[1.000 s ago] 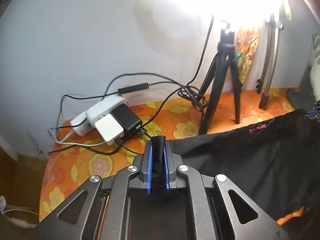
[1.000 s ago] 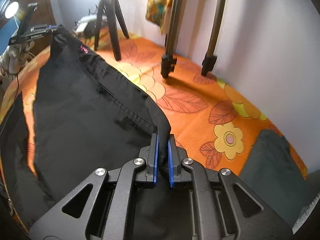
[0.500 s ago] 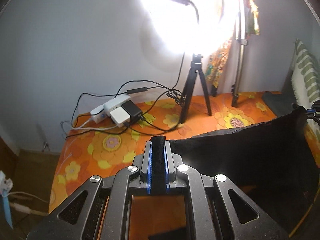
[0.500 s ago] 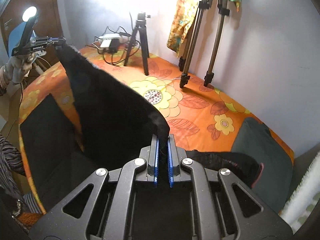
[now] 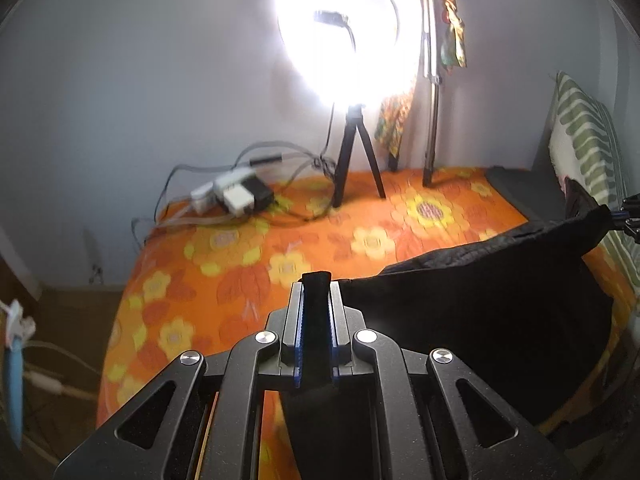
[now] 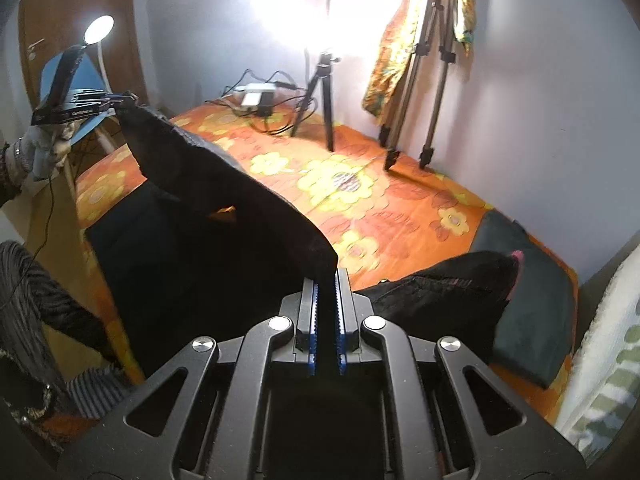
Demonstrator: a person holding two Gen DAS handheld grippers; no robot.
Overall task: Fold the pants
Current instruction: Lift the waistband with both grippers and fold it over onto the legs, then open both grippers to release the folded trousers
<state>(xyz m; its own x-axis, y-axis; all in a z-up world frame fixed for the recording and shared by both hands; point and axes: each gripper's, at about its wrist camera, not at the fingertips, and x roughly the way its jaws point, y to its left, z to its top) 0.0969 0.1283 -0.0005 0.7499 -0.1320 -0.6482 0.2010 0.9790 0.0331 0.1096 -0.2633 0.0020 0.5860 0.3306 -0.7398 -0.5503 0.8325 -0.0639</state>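
Black pants hang stretched in the air between my two grippers, above an orange flowered bed. My left gripper is shut on one end of the raised edge. It also shows at the far left of the right wrist view. My right gripper is shut on the other end; the pants drape down to its left. The right gripper shows at the right edge of the left wrist view. The lower part of the pants hangs toward the bed's near side.
A ring light on a small tripod and taller tripods stand at the bed's far side by the wall. A power strip with chargers and cables lies at the far left. A dark cushion and another dark garment lie right.
Both grippers have lifted and drawn back from the wall, raising the pants edge off the bed. The bed and tripods now look farther away.
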